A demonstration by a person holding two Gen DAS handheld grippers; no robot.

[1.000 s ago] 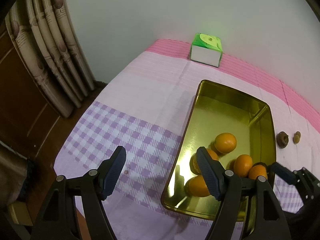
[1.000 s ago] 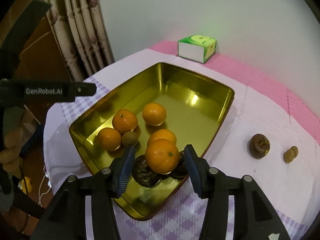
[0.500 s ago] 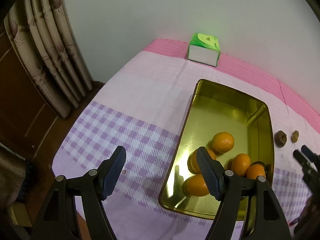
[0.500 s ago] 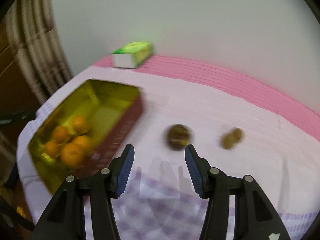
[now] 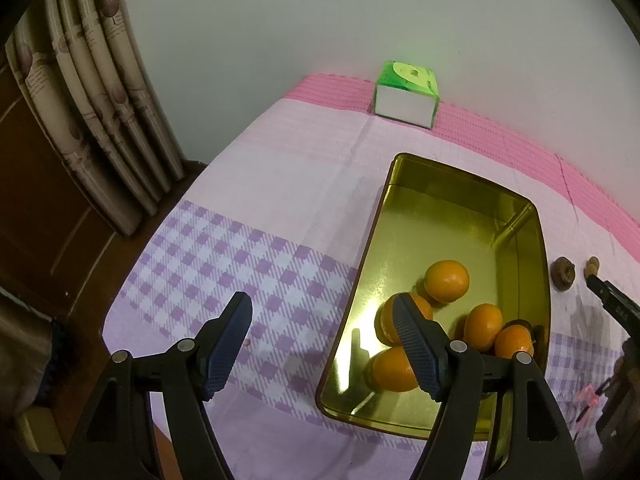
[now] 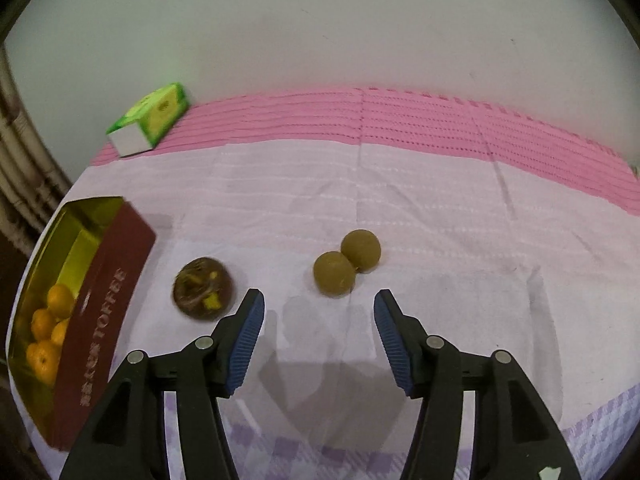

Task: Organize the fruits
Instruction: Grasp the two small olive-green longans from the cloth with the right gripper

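A gold tin (image 5: 440,220) with a red outer wall (image 6: 108,300) holds several oranges (image 5: 447,281) (image 6: 44,328). On the cloth to its right lie a dark brown wrinkled fruit (image 6: 203,294) (image 5: 563,276) and two small olive-brown round fruits (image 6: 334,278) that touch each other. My right gripper (image 6: 319,300) hovers just short of the two small fruits; its jaws are opening and nothing is between them. My left gripper (image 5: 320,304) stands open and empty above the tin's left rim. The right gripper's tip (image 5: 608,292) shows at the edge of the left wrist view.
A green and white box (image 5: 406,96) (image 6: 150,120) sits at the back by the wall. Curtains (image 5: 100,120) and a dark wooden panel lie left of the table's left edge. Pink and purple-checked cloth covers the table.
My right gripper swung right, from over the tin to the loose fruits, and its jaws widened. The orange that was between its fingers stayed in the tin. The left gripper has not moved.
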